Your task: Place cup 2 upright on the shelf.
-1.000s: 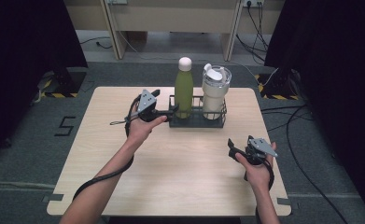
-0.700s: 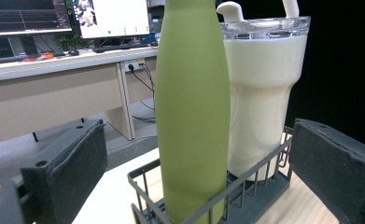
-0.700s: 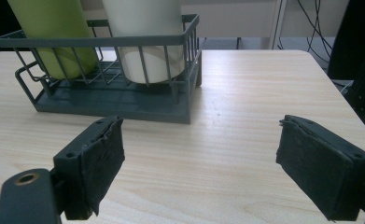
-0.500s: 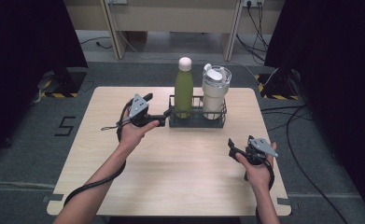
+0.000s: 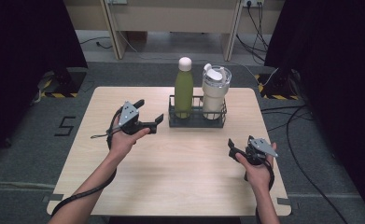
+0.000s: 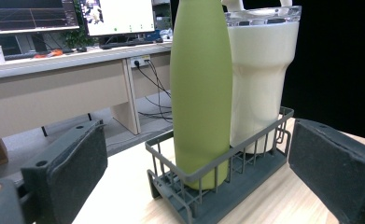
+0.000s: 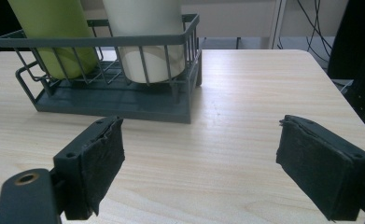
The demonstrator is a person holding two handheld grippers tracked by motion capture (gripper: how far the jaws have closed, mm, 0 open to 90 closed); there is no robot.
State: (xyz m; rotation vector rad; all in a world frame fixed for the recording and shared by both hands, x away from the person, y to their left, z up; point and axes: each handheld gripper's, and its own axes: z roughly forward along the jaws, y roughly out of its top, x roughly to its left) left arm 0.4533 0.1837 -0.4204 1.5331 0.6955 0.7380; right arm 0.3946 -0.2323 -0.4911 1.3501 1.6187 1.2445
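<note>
Two drink vessels stand upright on the pale wooden table [image 5: 171, 177], both in the dark wire rack [image 5: 197, 122] at its far middle. The cream tumbler [image 5: 214, 93], with a clear lid, fills the right half. The slimmer green bottle [image 5: 184, 93], capped in white, fills the left half, and the two look close enough to touch. The left gripper [image 5: 150, 111] hovers just beside the rack's left end, its jaws released and wide apart with nothing between them. In the left gripper view the green bottle is the nearer target, dead ahead. The step in hand looks like a reach for that bottle or for the rack end. To do it well, the pads should come in level and square to the bottle's body above the rack's rim, keeping clear of the wire and of the tumbler behind. They should close only once the bottle sits centred between them, since a slanted grip could tip it against its neighbour. The right gripper [image 5: 232, 150] rests low near the table's right front, well apart from the rack, jaws likewise spread and empty.
</note>
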